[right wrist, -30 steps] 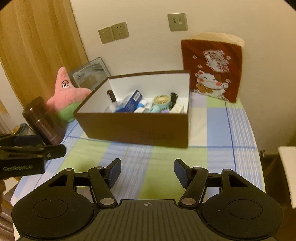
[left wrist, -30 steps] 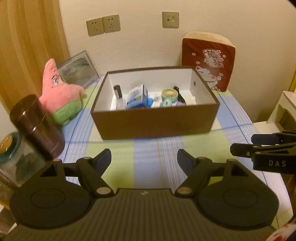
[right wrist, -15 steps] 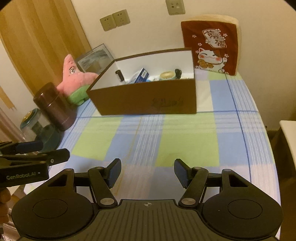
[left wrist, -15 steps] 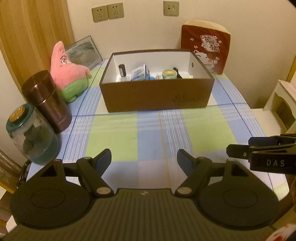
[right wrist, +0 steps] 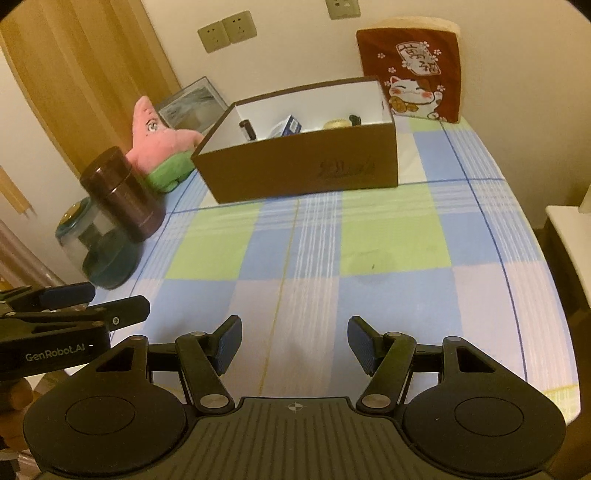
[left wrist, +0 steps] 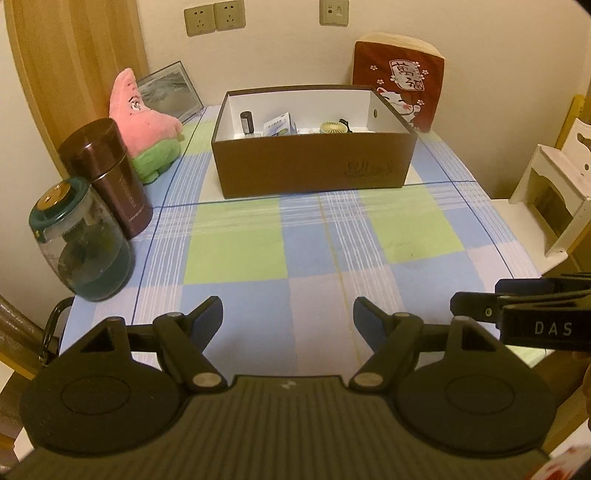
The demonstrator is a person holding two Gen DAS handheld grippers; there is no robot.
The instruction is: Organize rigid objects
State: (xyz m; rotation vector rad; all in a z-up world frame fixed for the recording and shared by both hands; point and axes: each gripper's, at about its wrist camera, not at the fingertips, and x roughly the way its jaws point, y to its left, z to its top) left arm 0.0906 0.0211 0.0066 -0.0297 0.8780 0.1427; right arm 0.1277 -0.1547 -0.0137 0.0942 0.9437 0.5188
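Both your left gripper (left wrist: pixel 288 314) and right gripper (right wrist: pixel 294 341) show fingers wide, holding nothing. The brown flask (left wrist: pixel 107 177) looks stiff, smooth, weighty; take its middle.

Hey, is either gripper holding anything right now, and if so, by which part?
Nothing is held. The left gripper and the right gripper are both open, with only tablecloth between their fingers.

Home room, likely a bedroom or living corner: table (left wrist: pixel 236 251) with checked cloth, pink starfish plush (left wrist: pixel 142 122), lucky-cat cushion (left wrist: pixel 400 79) against the wall, framed picture (left wrist: pixel 168 90), wall sockets (left wrist: pixel 214 17), wooden door frame (left wrist: pixel 74 55), white painted chair (left wrist: pixel 557 177).
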